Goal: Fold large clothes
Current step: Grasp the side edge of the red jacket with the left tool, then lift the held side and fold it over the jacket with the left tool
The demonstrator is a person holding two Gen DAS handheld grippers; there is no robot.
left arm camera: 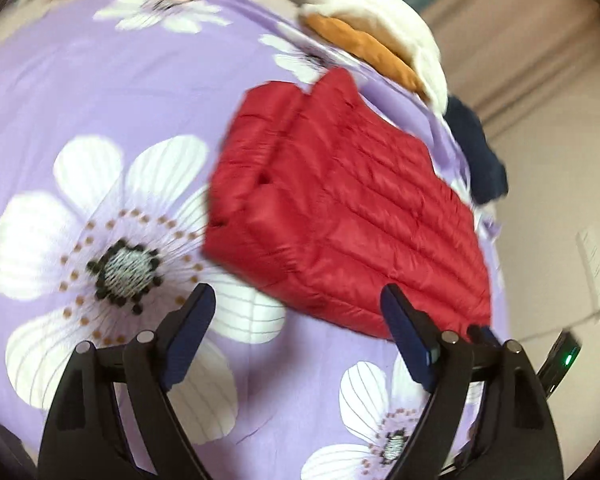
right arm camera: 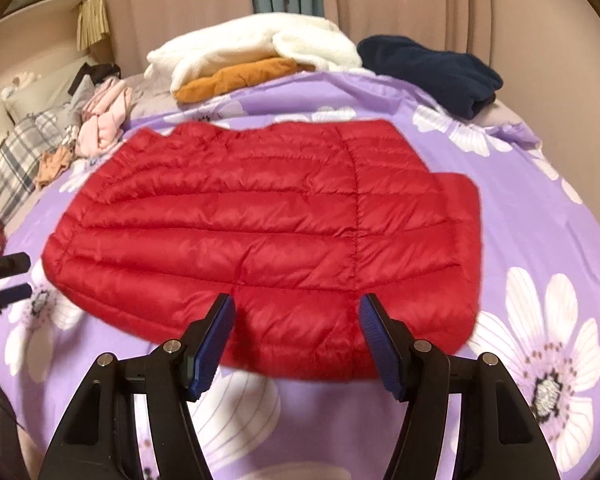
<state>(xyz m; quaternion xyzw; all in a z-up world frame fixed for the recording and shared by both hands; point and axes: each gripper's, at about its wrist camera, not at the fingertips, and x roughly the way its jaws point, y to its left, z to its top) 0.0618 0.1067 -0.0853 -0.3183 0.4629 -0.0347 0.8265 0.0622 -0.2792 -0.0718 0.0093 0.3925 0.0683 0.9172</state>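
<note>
The red quilted jacket [right arm camera: 268, 232] lies flat on the bed [right arm camera: 520, 184], already doubled into a block just ahead of the right hand-held gripper [right arm camera: 296, 320], whose jaws stand released over its near hem. The left hand-held gripper [left arm camera: 298, 300] is released too, with the jacket ahead and to its right. Judging by this, folding is partly done; the next move calls for pinching an edge and carrying it across. Beyond the jacket sit white [right arm camera: 252, 46], orange [right arm camera: 236, 78] and navy [right arm camera: 432, 68] clothes, well apart; nothing blocks the fold.
</note>
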